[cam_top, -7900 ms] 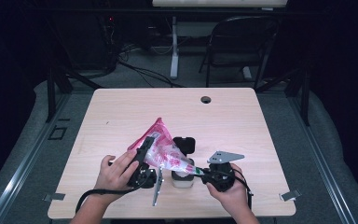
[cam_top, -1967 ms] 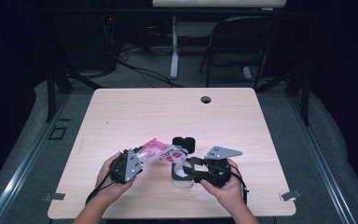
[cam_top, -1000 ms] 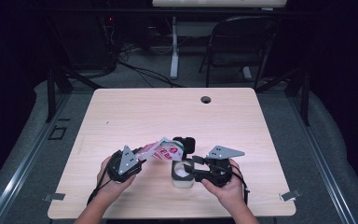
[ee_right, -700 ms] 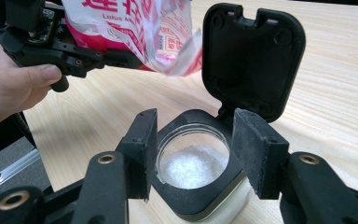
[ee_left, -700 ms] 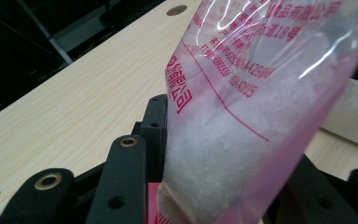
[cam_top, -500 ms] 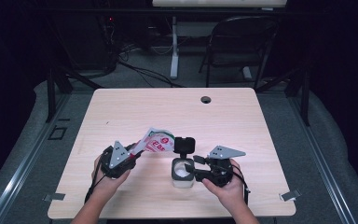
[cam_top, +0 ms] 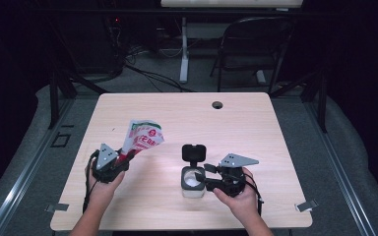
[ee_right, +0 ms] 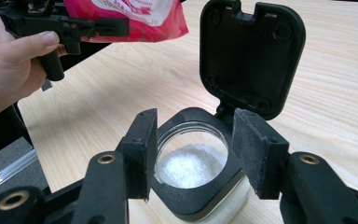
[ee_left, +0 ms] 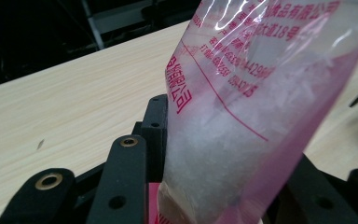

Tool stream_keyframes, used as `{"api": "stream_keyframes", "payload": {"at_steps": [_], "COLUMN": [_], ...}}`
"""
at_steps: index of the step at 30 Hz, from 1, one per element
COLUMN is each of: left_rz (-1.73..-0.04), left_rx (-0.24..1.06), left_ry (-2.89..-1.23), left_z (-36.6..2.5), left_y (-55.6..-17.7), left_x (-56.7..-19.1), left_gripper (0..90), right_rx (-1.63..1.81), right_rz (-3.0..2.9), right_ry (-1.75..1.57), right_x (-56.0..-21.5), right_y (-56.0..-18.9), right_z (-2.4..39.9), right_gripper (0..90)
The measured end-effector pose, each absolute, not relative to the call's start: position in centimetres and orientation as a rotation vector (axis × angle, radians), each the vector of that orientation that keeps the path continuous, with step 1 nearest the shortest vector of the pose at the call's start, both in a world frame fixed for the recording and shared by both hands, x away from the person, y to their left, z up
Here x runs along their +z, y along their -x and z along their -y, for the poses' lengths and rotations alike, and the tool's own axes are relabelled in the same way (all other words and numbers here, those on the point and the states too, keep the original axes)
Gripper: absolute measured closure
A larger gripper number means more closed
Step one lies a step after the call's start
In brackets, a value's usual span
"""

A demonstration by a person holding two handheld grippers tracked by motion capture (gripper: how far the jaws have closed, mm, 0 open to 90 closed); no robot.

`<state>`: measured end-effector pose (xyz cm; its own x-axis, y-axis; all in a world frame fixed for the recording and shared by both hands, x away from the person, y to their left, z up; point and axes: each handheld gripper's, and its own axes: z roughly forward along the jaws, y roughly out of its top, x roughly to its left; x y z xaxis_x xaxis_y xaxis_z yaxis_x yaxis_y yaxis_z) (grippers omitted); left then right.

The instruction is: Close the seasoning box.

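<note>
Gripping the lower end of a pink-and-clear plastic bag [ee_left: 242,121] of white crystals, the left gripper [cam_top: 109,164] sits at the lower left of the high view, its jaws part closed and pressing the bag from both sides; the bag stands up and leans toward the upper right, well apart from the jar. Red Chinese print runs along its clear side in the left gripper view, with the digits "18" readable; the rest is too blurred to read. At the lower middle of the high view the right gripper [cam_top: 207,178] has its jaws pressed on either side of a small clear jar [ee_right: 193,184] with a black collar, which stands on the counter [cam_top: 256,128] holding white crystals. The jar's black hinged lid [ee_right: 251,56] stands open behind it.
</note>
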<state>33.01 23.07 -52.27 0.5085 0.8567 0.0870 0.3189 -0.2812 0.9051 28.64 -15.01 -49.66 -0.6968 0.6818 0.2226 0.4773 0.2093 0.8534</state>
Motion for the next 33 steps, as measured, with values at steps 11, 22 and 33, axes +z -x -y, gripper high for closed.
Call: {"api": "stream_keyframes", "payload": {"at_steps": [11, 22, 33], "left_rz": [-1.178, -1.32, -1.405], "left_rx": [0.721, 0.722, 0.692], "left_ry": [-1.731, -1.711, -1.709], "left_z": [-26.3, -28.3, -29.1], "left_y": [-33.8, -34.4, -34.9], "left_x": [-53.4, -54.8, -56.3], "left_gripper": [65.8, 65.8, 65.7], "right_rx": [1.494, 1.511, 1.502], "right_rz": [-2.272, -2.268, -2.267], "right_ry": [-1.113, -1.132, -1.135], "right_x": [-49.7, -49.9, -50.0], "right_y": [-28.6, -29.1, -29.1], "right_z": [15.0, 15.3, 15.2], "right_gripper": [50.7, 50.8, 50.7]}}
